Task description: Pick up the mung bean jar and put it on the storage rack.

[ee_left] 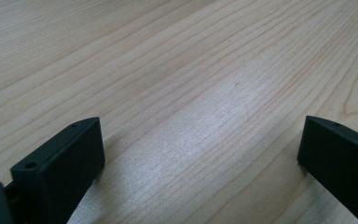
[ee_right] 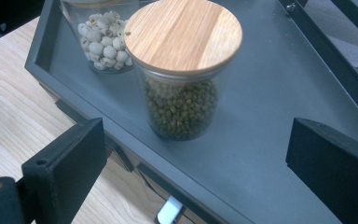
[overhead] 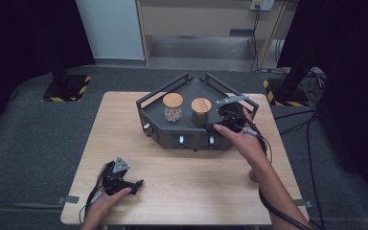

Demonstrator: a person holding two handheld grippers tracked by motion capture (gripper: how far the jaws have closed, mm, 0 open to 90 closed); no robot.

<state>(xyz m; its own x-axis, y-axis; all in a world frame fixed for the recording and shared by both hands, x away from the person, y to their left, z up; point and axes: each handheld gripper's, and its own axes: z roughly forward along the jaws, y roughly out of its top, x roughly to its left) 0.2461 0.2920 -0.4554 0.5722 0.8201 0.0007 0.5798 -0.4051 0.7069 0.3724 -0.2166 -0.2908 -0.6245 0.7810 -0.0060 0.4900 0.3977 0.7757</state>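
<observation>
My right hand-held gripper (ee_right: 193,163) hung released, jaws wide, just before the green-bean jar (ee_right: 182,70) on the dark tray (ee_right: 270,107). My left hand-held gripper (ee_left: 200,154) rested released on the surface (ee_left: 168,56). Closing off-centre could have tipped the jar into the neighbouring jar (ee_right: 100,39).

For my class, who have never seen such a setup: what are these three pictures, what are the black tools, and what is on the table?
A person holds a hand tool with two black fingers in each hand. One camera looks down from above; the other two ride on the tools. On the table stands a dark tray with two wood-lidded jars: a white-seed jar and a green-bean jar. The left gripper rests open on the bare wood. The right gripper hangs open over the tray, facing the green-bean jar. Nothing is held.
</observation>
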